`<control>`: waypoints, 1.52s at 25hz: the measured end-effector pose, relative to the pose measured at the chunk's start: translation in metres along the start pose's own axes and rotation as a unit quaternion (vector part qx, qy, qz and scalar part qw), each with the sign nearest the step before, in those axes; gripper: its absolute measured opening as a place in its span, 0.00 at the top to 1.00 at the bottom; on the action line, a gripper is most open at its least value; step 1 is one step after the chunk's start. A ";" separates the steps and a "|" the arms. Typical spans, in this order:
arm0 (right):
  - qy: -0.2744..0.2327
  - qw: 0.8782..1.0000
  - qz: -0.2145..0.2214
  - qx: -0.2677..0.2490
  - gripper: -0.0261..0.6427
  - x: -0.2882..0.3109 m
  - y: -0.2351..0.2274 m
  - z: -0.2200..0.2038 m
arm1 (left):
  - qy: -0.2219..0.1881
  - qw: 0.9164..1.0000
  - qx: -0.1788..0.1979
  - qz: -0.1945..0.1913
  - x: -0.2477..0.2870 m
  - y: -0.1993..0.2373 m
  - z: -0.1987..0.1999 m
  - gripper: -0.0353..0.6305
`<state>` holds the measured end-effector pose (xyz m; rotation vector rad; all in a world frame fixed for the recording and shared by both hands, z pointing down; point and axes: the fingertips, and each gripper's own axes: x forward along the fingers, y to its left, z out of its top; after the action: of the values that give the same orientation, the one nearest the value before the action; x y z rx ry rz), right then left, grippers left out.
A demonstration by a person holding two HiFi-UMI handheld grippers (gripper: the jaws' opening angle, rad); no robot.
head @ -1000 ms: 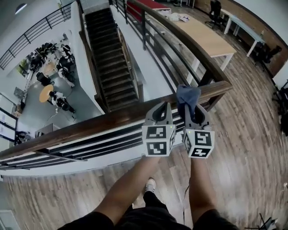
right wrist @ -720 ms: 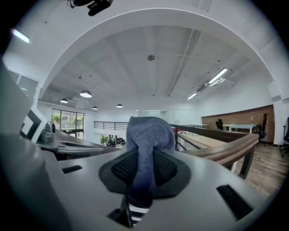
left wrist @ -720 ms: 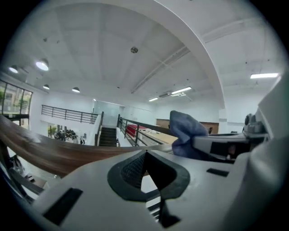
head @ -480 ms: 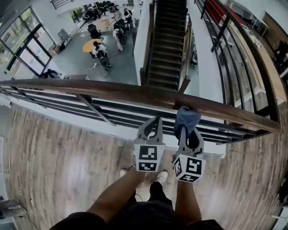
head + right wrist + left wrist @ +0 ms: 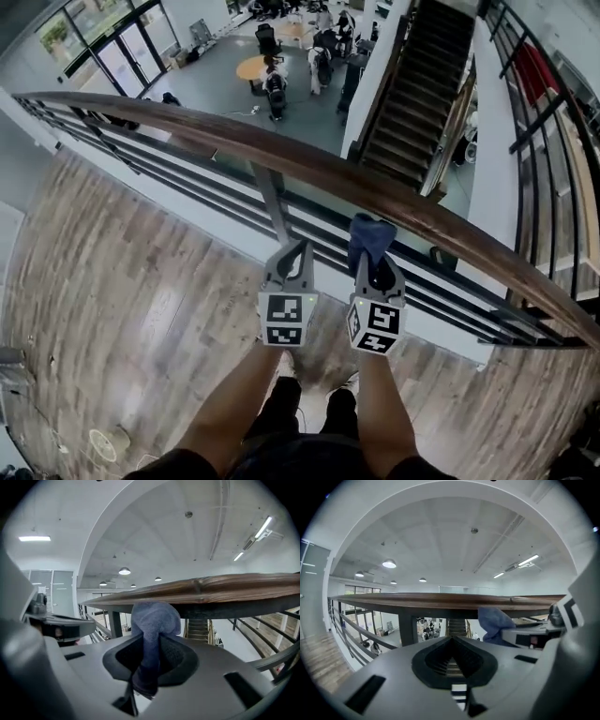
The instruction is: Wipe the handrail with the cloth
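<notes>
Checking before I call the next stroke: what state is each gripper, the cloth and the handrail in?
left gripper: shut, empty, clear of the handrail.
right gripper: shut on the cloth.
cloth: bunched, sticking up out of the jaws close by the rail's lower edge; contact unclear.
handrail: nothing lies on its top.

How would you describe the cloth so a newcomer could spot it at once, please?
Find the curved wooden handrail over the atrium. Below it two grey tools sit side by side; the cloth is the bunched blue fabric pinched in the right tool, while the left tool holds nothing.
</notes>
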<state>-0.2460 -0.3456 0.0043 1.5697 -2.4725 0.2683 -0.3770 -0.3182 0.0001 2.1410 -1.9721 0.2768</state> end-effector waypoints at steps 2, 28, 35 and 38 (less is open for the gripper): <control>0.003 1.000 0.008 -0.006 0.84 0.033 0.018 -0.003 | 0.010 1.000 0.003 0.012 0.005 0.035 -0.012 0.95; 0.146 0.986 0.011 -0.084 0.84 0.233 0.143 -0.070 | 0.053 0.999 -0.006 -0.010 0.075 0.173 -0.072 0.95; 0.142 0.985 -0.013 -0.093 0.84 0.212 0.108 -0.073 | 0.056 0.998 -0.002 -0.020 0.076 0.141 -0.073 0.95; 0.141 0.985 -0.022 -0.095 0.84 0.198 0.086 -0.074 | 0.056 0.998 -0.007 -0.025 0.077 0.120 -0.073 0.95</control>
<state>-0.4015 -0.4627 0.1243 1.3998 -2.1769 0.2223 -0.4899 -0.3802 0.0954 2.1148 -1.8504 0.3656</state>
